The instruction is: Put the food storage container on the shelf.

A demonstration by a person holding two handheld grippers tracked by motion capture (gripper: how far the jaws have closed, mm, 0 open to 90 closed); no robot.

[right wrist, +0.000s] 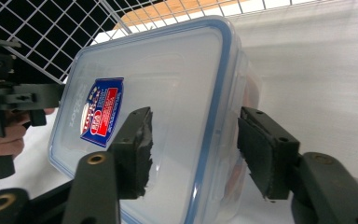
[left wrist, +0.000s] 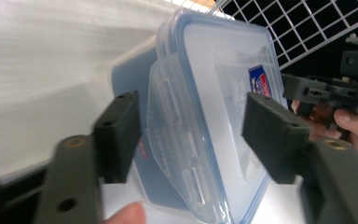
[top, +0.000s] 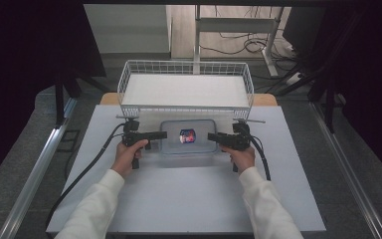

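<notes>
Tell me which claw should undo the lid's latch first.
Left, probably. The left claw stands open with its jaws either side of the latch flap on the clear container. The right claw straddles the opposite rim; I see no flap clearly there.

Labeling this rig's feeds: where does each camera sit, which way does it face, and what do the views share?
High view: fixed above the person's side, facing forward and down on the table; both forearms, hands, left tool and right tool show.
Left gripper view: rides the left tool, looking along its jaws at the clear container; a fingertip shows at the bottom edge.
Right gripper view: rides the right tool, facing the container's opposite end.
Shared: all three show the container, its sticker and the wire basket.
</notes>
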